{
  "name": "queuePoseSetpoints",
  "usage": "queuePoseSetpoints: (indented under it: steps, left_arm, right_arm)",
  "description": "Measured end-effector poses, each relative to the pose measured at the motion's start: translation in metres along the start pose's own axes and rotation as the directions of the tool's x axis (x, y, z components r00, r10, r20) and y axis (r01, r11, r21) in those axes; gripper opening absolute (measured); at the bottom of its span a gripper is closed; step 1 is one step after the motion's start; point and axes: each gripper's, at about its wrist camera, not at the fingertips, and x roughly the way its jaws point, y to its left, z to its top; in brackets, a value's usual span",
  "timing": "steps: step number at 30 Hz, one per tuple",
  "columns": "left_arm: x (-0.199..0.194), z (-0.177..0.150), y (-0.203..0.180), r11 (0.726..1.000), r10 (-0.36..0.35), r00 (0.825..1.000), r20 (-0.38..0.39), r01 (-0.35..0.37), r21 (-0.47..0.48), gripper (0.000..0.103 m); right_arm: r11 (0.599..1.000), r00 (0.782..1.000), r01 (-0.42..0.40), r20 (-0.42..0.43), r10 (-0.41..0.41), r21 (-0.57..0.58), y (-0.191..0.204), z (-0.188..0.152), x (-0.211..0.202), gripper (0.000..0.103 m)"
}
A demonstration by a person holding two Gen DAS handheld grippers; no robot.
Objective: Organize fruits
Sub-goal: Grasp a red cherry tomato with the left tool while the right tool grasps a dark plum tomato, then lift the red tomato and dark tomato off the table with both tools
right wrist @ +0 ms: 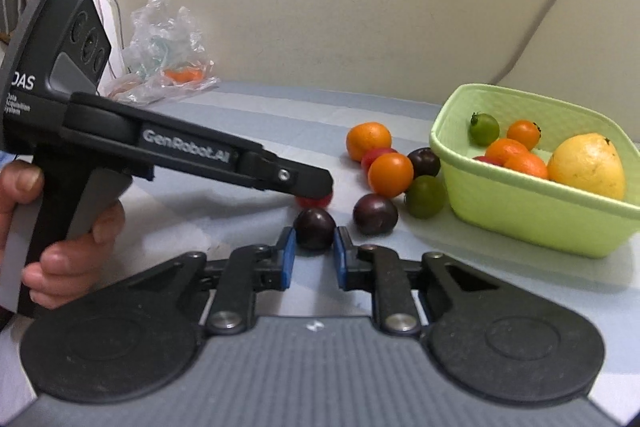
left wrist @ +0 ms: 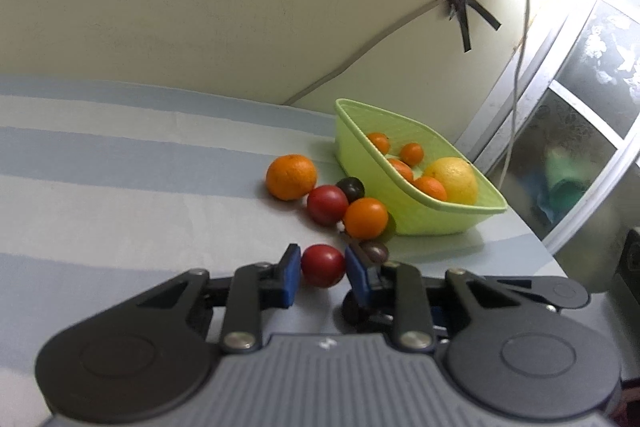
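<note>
My left gripper [left wrist: 322,269] is shut on a red fruit [left wrist: 322,265] resting on the table; the same gripper shows in the right wrist view [right wrist: 316,193] with the red fruit [right wrist: 314,201] under its tip. My right gripper [right wrist: 314,245] has its blue pads on both sides of a dark plum [right wrist: 314,228] and looks shut on it. A green basket [left wrist: 416,217] [right wrist: 520,219] holds several oranges and a yellow citrus [right wrist: 586,165]. Loose oranges, a red fruit, plums and a green fruit [right wrist: 426,195] lie beside it.
A crumpled plastic bag [right wrist: 164,55] lies at the back left of the striped tablecloth [left wrist: 120,163]. A wall runs behind the table. A window [left wrist: 580,115] and cables are at the right.
</note>
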Motion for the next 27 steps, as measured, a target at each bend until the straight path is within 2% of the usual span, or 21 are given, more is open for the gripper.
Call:
queuePoseSetpoints:
  steps: [5, 14, 21, 24, 27]
  left_arm:
    - [-0.021, -0.016, -0.007, 1.000, -0.026, 1.000, 0.000, 0.026, 0.003, 0.025]
    - [-0.035, -0.051, -0.051, 0.992, -0.092, 0.995, -0.031, 0.095, 0.084, 0.025]
    - [-0.030, -0.069, -0.083, 0.978, -0.102, 0.992, -0.072, 0.114, 0.177, 0.026]
    - [-0.026, -0.074, -0.092, 0.972, -0.081, 0.993, -0.080, 0.096, 0.214, 0.026]
    - [-0.026, -0.078, -0.098, 0.968, -0.052, 0.996, -0.072, 0.068, 0.240, 0.033]
  right_arm:
    - [1.000, 1.000, 0.018, 0.019, -0.018, -0.018, 0.003, -0.014, -0.020, 0.023]
    - [0.998, 0.997, 0.066, 0.043, -0.066, 0.019, -0.005, -0.045, -0.067, 0.023]
    - [0.988, 0.991, 0.117, 0.050, -0.123, 0.104, -0.018, -0.070, -0.096, 0.023]
    - [0.985, 0.990, 0.122, 0.055, -0.130, 0.124, -0.020, -0.076, -0.102, 0.023]
    - [0.985, 0.989, 0.127, 0.060, -0.135, 0.120, -0.017, -0.077, -0.103, 0.024]
